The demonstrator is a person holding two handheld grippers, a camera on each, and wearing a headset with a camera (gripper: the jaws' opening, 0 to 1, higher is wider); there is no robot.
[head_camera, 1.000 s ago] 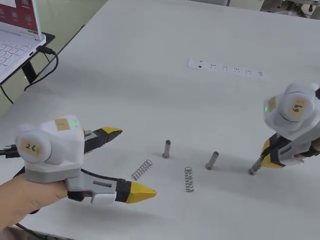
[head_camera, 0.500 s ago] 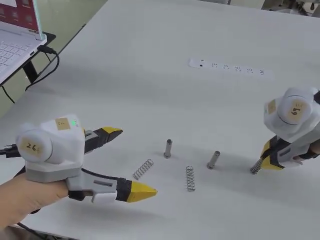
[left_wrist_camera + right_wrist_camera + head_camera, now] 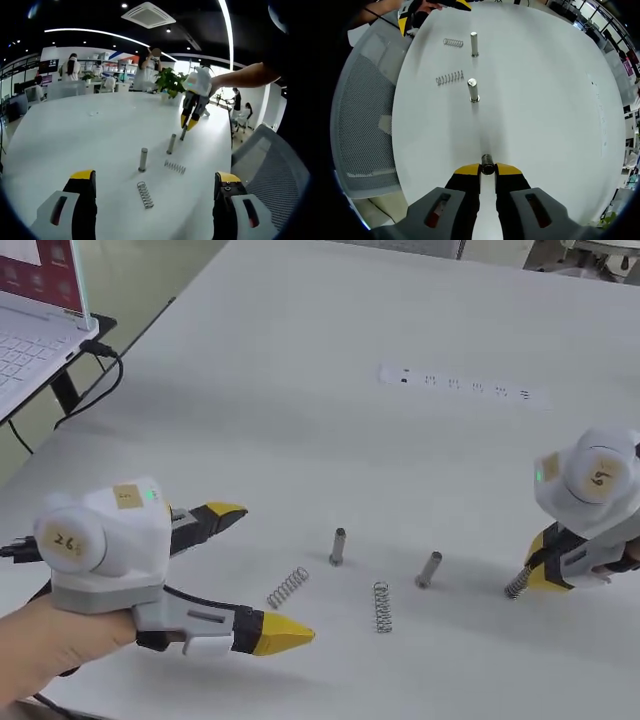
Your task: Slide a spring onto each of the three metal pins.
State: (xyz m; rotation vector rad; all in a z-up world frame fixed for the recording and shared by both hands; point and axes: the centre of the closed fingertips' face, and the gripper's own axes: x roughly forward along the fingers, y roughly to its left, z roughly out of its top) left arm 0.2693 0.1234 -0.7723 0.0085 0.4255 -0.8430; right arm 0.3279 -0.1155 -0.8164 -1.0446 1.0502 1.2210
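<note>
Two metal pins stand upright mid-table, the left pin (image 3: 338, 545) (image 3: 143, 159) (image 3: 474, 44) and the right pin (image 3: 428, 568) (image 3: 171, 143) (image 3: 472, 90). Two loose springs lie flat in front of them, one (image 3: 287, 587) (image 3: 145, 194) (image 3: 453, 43) in front of the left pin and the other (image 3: 381, 606) (image 3: 175, 166) (image 3: 450, 78) between the two pins. My left gripper (image 3: 255, 575) (image 3: 155, 177) hovers wide open just left of the nearer spring. At the right, my right gripper (image 3: 545, 575) (image 3: 487, 170) (image 3: 191, 120) is shut on a third spring (image 3: 517, 582) (image 3: 487, 164) (image 3: 183, 134), which slants down to the table. A pin head seems to sit inside it.
A white power strip (image 3: 460, 385) lies farther back on the table. A laptop (image 3: 30, 310) on a stand, with a black cable (image 3: 105, 370), sits off the table's left edge. A mesh chair (image 3: 365, 115) stands at the near edge. People stand in the background.
The head camera has shifted slightly. The right gripper's body has dipped a little over its spring. The pins, the loose springs and the left gripper have stayed put.
</note>
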